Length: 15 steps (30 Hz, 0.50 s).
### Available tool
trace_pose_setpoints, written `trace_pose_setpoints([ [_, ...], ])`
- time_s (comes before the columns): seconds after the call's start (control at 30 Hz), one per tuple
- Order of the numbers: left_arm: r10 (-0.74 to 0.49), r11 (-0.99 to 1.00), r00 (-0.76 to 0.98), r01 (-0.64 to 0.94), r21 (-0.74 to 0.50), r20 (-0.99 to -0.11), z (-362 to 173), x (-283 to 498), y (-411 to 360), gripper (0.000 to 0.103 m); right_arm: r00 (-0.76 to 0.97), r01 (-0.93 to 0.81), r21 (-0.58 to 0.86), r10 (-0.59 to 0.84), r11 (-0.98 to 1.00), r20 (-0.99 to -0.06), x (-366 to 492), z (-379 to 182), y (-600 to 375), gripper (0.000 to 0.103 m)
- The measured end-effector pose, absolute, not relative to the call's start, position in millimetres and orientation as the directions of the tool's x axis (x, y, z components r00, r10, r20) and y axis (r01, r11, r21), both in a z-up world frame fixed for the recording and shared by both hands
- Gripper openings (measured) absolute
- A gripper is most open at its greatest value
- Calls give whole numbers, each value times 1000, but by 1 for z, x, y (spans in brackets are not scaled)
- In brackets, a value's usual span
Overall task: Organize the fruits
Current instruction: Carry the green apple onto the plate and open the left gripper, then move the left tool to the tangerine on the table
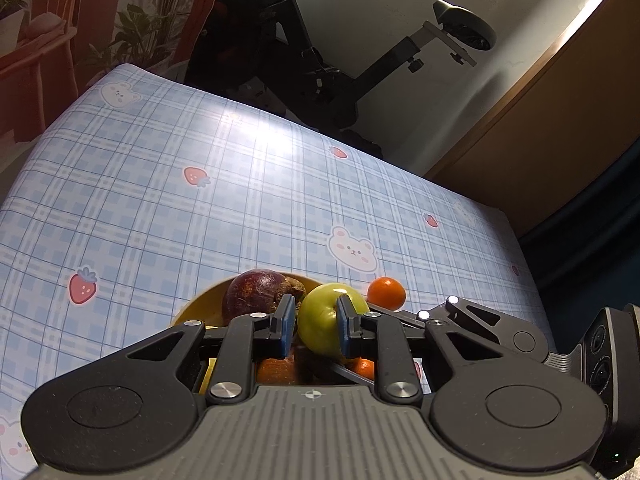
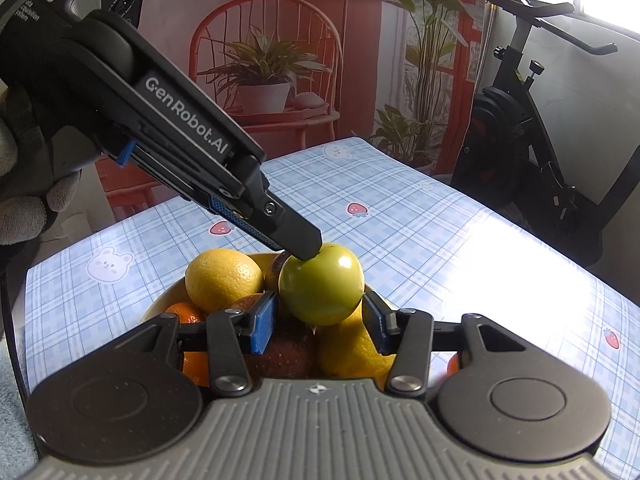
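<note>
The right gripper [image 2: 320, 322] pinches a glossy green apple [image 2: 321, 289] above the yellow fruit bowl [image 2: 160, 304]. The left gripper [image 1: 316, 322], jaws pressed nearly together, rests its fingertip on the apple's top.

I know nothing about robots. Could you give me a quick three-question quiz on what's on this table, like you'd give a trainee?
1. Pick one: which fruit does the tip of the left claw touch? A) lemon B) green apple C) purple fruit
2. True or false: every fruit lies inside the yellow bowl.
3. Fill in: the tablecloth is printed with bears and ____.

Key: 1 B. 2 False: a tangerine lies on the cloth beside the bowl. 3 strawberries.
</note>
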<state>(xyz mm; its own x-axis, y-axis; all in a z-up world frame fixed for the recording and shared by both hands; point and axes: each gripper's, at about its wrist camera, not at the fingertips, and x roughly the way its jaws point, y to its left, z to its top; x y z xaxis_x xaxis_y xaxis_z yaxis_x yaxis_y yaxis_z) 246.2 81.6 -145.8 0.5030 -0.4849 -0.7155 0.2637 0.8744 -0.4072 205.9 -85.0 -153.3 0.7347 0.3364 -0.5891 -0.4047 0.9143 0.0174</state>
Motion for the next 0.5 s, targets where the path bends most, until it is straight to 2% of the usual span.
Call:
trace_pose_setpoints([
  [0.3, -423, 906, 530, 252, -339, -735, -137, 241, 76, 24, 755, -397, 20, 340, 917, -561, 189, -149, -98, 50],
  [0.5, -382, 924, 597, 235, -302, -705, -118, 239, 64, 24, 784, -370, 28, 328, 929, -527, 172, -148, -121, 50],
])
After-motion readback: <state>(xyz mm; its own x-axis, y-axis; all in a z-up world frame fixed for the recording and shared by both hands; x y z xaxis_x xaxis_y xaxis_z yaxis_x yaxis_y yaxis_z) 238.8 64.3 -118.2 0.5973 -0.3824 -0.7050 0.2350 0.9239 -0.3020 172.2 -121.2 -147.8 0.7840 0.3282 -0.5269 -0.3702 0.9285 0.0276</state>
